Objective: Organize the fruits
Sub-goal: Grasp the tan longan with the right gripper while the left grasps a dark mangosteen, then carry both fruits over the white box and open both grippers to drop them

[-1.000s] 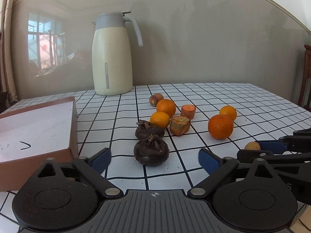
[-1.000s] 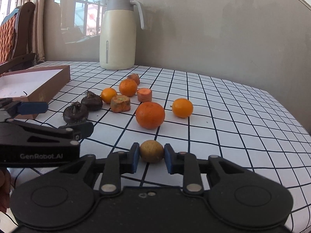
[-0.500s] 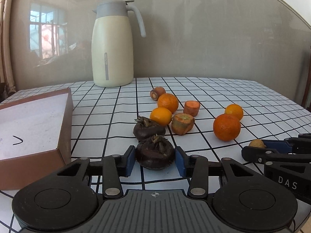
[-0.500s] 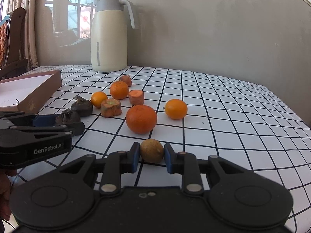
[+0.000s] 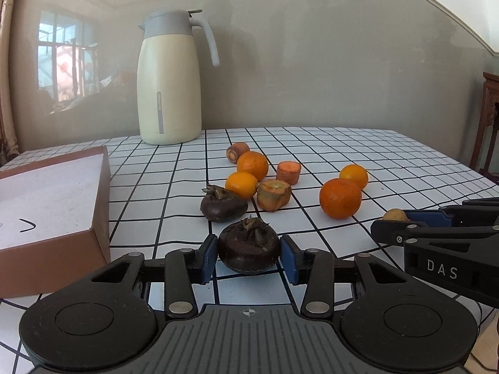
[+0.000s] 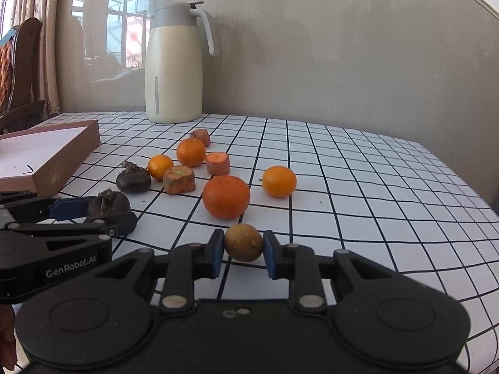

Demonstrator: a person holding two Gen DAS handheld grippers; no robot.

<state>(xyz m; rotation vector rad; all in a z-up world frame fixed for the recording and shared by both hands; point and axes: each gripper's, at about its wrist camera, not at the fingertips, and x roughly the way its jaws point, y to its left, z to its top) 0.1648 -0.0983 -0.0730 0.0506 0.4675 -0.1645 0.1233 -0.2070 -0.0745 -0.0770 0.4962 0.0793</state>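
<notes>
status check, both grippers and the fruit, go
Left hand-held gripper shut on dark water chestnut. Right hand-held gripper shut on small brown fruit. Box left of both; path open.

Both claws [image 5: 248, 255] [image 6: 243, 251] clamped, side by side

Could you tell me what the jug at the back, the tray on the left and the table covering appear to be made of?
The jug: probably enamelled metal or plastic, with a smooth cream body of soft sheen and a matte grey lid and handle. The tray: likely cardboard, with matte brown walls, crisp folded edges and a white paper-like base. The table covering: possibly vinyl or coated cloth, faintly glossy, with a printed black grid.
</notes>
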